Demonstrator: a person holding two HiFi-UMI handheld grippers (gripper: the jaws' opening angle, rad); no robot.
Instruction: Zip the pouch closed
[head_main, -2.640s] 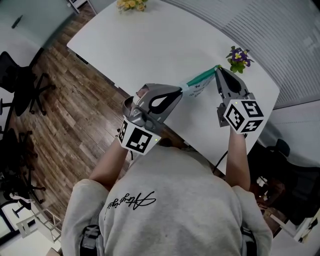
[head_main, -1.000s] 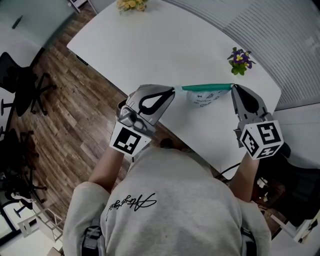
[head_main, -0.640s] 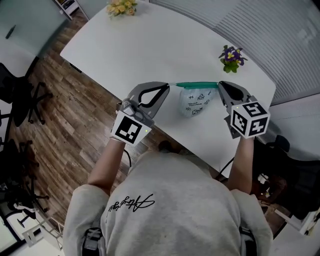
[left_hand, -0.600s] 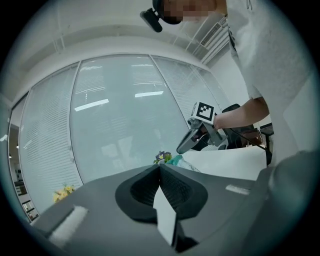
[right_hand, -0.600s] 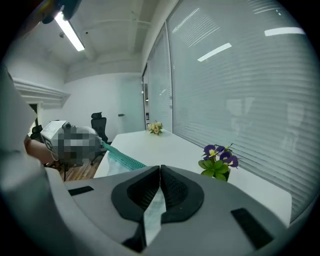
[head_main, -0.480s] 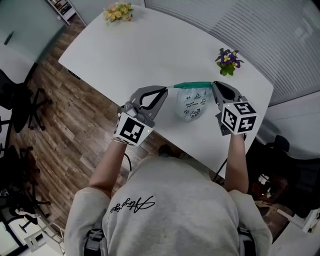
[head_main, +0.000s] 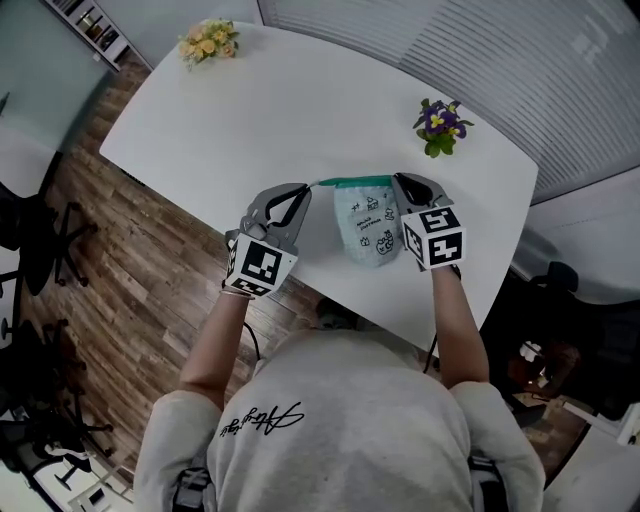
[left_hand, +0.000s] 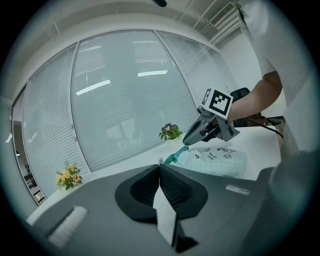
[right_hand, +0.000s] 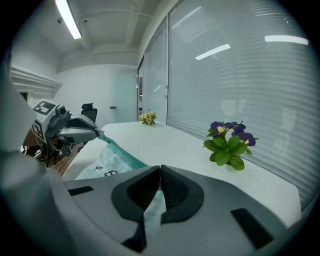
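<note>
left gripper (left_hand: 160, 166) pinched on white tab (left_hand: 165, 212), shown only by own view | right gripper (right_hand: 159, 168) clamped on pouch (head_main: 365, 228) corner | purple flowers (head_main: 437, 124) upper right in head view, beyond pouch

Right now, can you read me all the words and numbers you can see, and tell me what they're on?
None can be quoted.
Pale mint fabric pouch: little black doodles and tiny words, too small to read.
Grey sweatshirt: black handwriting-style print on its back, too loopy to read.
White marker cubes, left and right: black square patterns only, no letters.
</note>
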